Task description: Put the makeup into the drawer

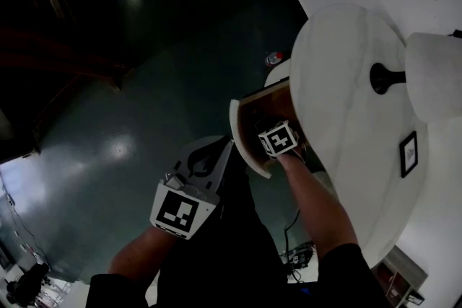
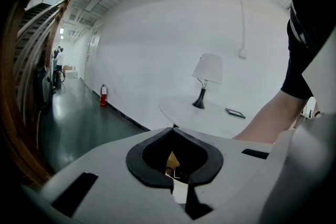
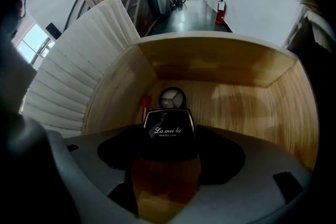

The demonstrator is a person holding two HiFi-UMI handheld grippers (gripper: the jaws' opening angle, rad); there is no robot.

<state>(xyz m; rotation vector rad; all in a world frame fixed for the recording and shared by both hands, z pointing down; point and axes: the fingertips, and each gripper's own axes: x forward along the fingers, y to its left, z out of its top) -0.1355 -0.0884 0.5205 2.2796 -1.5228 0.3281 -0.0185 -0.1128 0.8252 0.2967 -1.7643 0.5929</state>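
Holding the right gripper (image 3: 168, 148) down inside the open drawer (image 3: 220, 68), I am seeing its jaws standing part-way apart and pressing on the two sides of a black powder compact (image 3: 169, 130); the compact is sitting upright between the jaw tips with its printed lid facing the camera, and I cannot tell whether it is touching the wooden floor of the drawer. Just beyond it a round palette (image 3: 172, 97) is lying flat on that floor; a red tube (image 3: 144, 105) is lying beside the palette, toward the left wall.

From the head view, the right gripper (image 1: 280, 141) is reaching into the drawer (image 1: 244, 144), which is standing pulled out from under the round white table (image 1: 346, 68); the left gripper (image 1: 206, 159) is hanging lower and to the left, near the drawer's white front. In its own view the left gripper (image 2: 176, 168) is showing its jaws drawn together, with nothing between them.

Farther off, a white-shaded lamp (image 1: 433, 76) is standing on the table top; a small dark frame (image 1: 408, 154) is lying near it; a fire extinguisher (image 2: 103, 95) is standing against the far wall.
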